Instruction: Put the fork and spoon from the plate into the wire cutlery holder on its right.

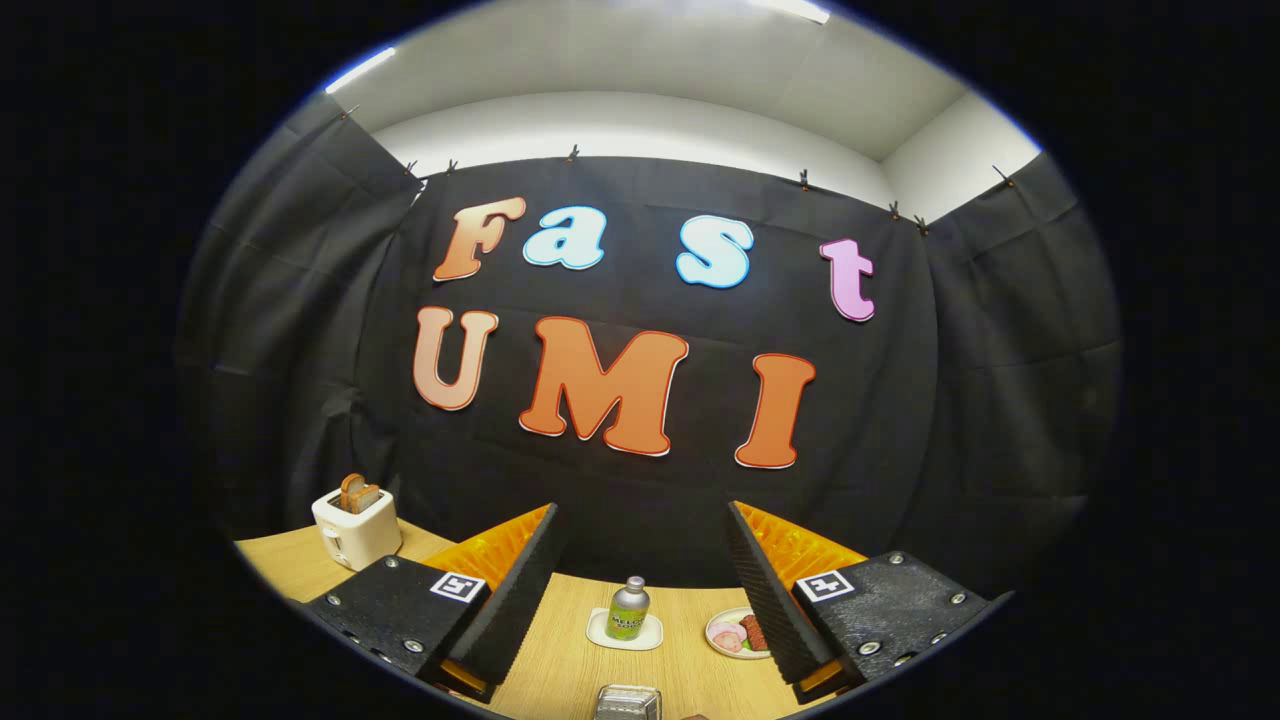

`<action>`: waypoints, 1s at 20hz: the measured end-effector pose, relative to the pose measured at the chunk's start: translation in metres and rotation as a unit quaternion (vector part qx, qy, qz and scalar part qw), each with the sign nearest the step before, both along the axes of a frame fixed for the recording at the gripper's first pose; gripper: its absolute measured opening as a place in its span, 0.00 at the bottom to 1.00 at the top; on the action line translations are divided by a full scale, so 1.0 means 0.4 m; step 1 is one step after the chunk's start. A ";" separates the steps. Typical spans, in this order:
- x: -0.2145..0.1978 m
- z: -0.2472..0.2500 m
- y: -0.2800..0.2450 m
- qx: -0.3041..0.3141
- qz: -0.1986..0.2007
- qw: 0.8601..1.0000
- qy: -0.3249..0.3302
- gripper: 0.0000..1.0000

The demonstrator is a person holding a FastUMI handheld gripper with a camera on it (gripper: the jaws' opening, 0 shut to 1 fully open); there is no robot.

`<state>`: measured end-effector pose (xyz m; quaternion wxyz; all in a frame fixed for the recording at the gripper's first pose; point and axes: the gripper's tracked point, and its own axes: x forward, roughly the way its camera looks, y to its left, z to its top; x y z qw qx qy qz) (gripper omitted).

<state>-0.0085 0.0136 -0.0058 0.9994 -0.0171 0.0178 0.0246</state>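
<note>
Hovering high over the tabletop (560,650), the hand-held gripper (640,590) gapes empty; a wire holder (628,703) sits below, fork and spoon unseen. Tipping down first should reveal them.

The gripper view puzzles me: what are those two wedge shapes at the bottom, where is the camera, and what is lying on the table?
The camera rides on a hand-held tool that a person carries, and looks forward along the tool's two fingers. Those wedges are the fingers of the tongs: spread wide apart, open, holding nothing.

Beyond them is a wooden table against the booth's black cloth wall. Between the fingers, farther off, a small bottle stands on a pale coaster. Beside it, partly behind one finger, is a small plate of food. Off to the other side stands a white toaster with bread in it. Nearest the camera, a shiny metal thing peeks in; too little shows to name it.
</note>
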 end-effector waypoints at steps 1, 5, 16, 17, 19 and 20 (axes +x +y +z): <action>0.001 0.001 0.004 -0.003 0.003 1.000 -0.001 0.97; 0.004 0.013 0.032 0.003 0.011 1.000 -0.004 0.97; -0.022 -0.107 0.218 0.000 0.059 0.997 0.058 0.97; -0.021 -0.131 0.242 -0.003 0.061 0.996 0.067 0.97; -0.029 -0.195 0.302 -0.012 0.074 0.993 0.093 0.97; -0.029 -0.224 0.334 -0.017 0.081 0.991 0.107 0.97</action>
